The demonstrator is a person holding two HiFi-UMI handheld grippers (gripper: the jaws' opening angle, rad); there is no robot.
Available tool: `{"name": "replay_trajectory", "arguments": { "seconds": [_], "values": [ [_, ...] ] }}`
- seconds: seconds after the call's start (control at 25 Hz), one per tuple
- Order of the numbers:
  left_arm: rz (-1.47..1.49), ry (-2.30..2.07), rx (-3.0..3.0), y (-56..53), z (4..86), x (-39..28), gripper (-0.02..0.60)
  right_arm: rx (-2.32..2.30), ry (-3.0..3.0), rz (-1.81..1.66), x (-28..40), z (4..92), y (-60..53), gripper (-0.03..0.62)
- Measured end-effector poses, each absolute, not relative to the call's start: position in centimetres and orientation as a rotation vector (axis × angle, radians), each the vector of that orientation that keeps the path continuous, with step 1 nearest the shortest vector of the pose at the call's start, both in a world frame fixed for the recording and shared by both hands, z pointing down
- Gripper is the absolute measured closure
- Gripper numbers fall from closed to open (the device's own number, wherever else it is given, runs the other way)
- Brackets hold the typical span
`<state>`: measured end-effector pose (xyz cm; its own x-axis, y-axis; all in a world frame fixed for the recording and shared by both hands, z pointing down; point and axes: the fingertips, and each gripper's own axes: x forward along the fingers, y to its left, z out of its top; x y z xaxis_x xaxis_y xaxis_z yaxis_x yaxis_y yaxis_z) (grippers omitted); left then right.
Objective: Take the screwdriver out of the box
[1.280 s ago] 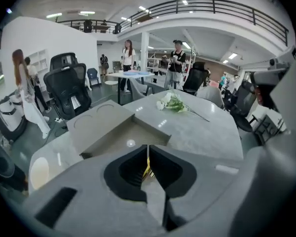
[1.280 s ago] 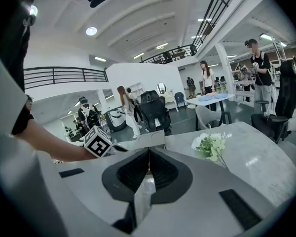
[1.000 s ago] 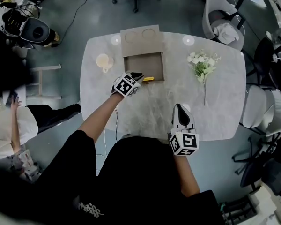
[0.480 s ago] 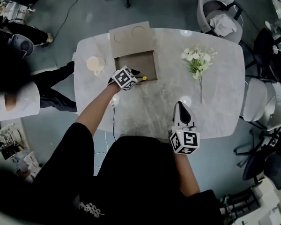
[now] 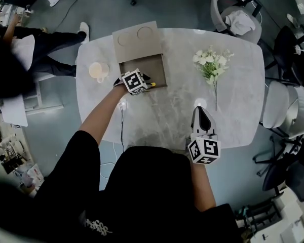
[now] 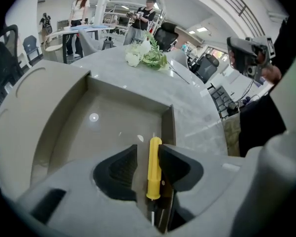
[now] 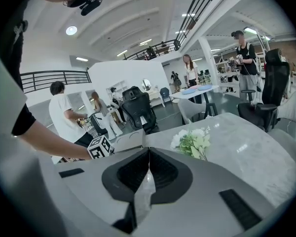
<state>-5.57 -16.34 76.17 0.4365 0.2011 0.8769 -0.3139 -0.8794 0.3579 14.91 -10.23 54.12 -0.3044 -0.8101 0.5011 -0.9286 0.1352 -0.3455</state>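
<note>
The open grey box lies on the marble table, its lid folded back. A yellow-handled screwdriver lies in the box's near right corner, its yellow handle just visible in the head view. My left gripper points steeply down into the box and is open. The handle stands between its jaws, and a sliver of gap shows on the left side. In the head view that left gripper sits over the box's front edge. My right gripper is shut and empty; it hovers near the table's front edge.
A cream cup stands left of the box. A white flower sprig lies at the right of the table. Chairs ring the table. People stand at the far left.
My left gripper has tipped downward and sunk into the box, around the yellow handle. My right gripper has drifted slightly right along the table's front.
</note>
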Motion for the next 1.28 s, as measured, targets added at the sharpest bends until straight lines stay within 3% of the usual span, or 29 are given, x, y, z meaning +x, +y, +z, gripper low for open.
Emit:
{"name": "replay_trajectory", "arguments": {
  "seconds": [0.52, 0.8, 1.28],
  "values": [
    [1.466, -0.004, 2.200, -15.8, 75.9, -5.1, 0.476, 1.677, -2.226, 0.915, 12.6, 54.7, -10.0, 0.582],
    [1.437, -0.016, 2.224, -15.4, 75.4, -4.7, 0.531, 1.703, -2.214, 0.926, 13.3, 54.6, -10.0, 0.582],
    [1.455, -0.080, 2.225, -16.0, 75.3, -5.2, 0.546, 1.726, -2.208, 0.912, 14.2, 54.3, -9.6, 0.582]
  ]
}}
